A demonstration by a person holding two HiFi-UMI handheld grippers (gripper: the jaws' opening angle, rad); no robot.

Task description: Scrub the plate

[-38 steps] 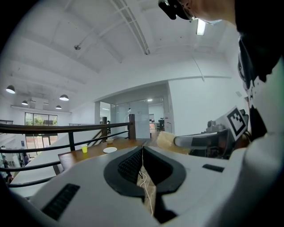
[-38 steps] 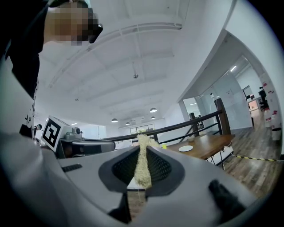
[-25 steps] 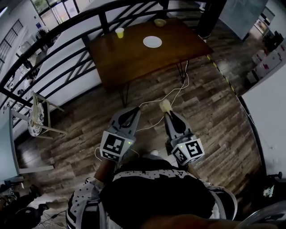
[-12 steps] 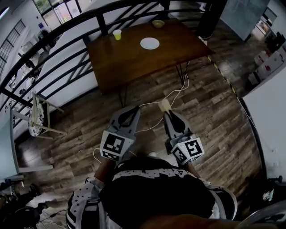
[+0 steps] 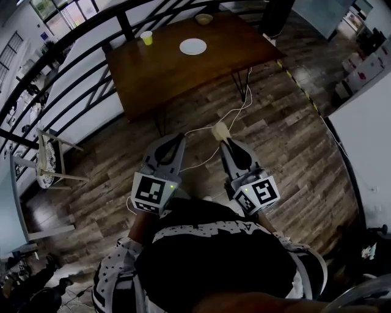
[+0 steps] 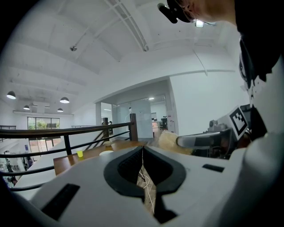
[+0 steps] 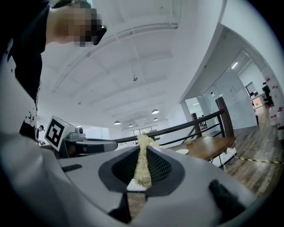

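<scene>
Plate (image 5: 193, 46), white and round, lies flat on the far half of the dark wooden table (image 5: 165, 67), well ahead of both my tools and touched by neither. That table stands on a plank floor (image 5: 287, 140), with a black railing (image 6: 76, 130) running along its far side.

From the head view I see my two grippers held side by side, low and close to the body, both pointing towards the table. My left gripper (image 5: 177, 139) has its jaws pressed together at the tips with nothing between them; in its own view only floor and a thin white cable (image 5: 238, 113) show through the oval gap behind the tips. My right gripper (image 5: 227, 145) pinches a pale yellow, coarse scrub pad (image 5: 220, 131), which stands on edge between the jaws and sticks out past their tips.

On the table, a small yellow cup (image 5: 146, 38) stands upright near the left corner, apart from the plate, and a small bowl (image 5: 204, 19) sits beyond the plate by the far edge.
</scene>
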